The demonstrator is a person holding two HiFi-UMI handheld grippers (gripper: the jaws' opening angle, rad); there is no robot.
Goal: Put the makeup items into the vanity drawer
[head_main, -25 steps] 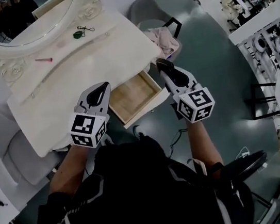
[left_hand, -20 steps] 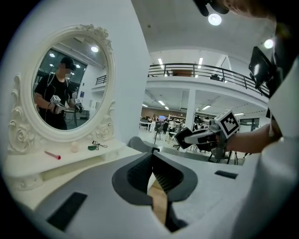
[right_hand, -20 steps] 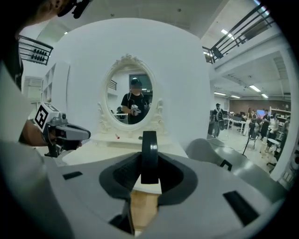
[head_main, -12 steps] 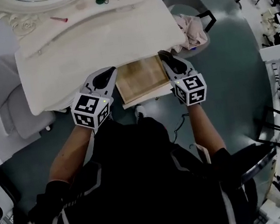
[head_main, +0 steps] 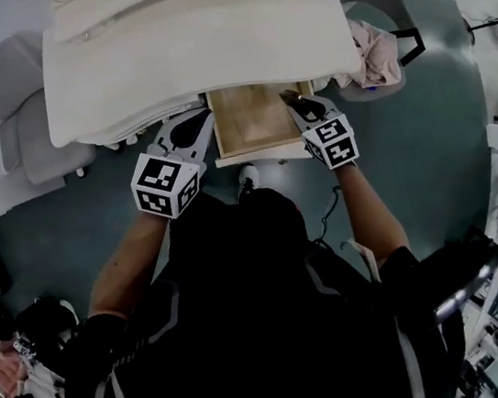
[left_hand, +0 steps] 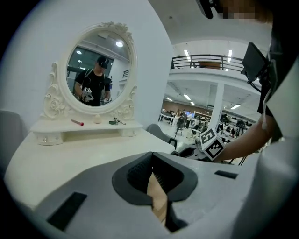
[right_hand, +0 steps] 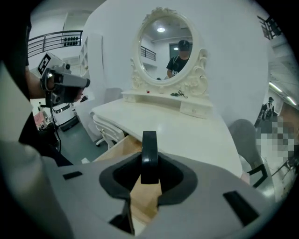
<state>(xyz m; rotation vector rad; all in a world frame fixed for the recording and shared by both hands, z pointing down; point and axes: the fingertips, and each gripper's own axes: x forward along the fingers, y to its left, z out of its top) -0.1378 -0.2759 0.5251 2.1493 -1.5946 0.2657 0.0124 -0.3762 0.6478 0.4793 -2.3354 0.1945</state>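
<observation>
Wooden drawer [head_main: 251, 121], right gripper [head_main: 295, 101] clamping black item [right_hand: 149, 151]

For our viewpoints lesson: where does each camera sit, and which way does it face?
Head view: on the head, looking down at vanity, open drawer, own arms.
Left gripper view: on left gripper, facing mirror; jaws together.
Right gripper view: on right gripper, facing mirror; jaws grip black stick.
Gripper views share mirror and drawer.
</observation>
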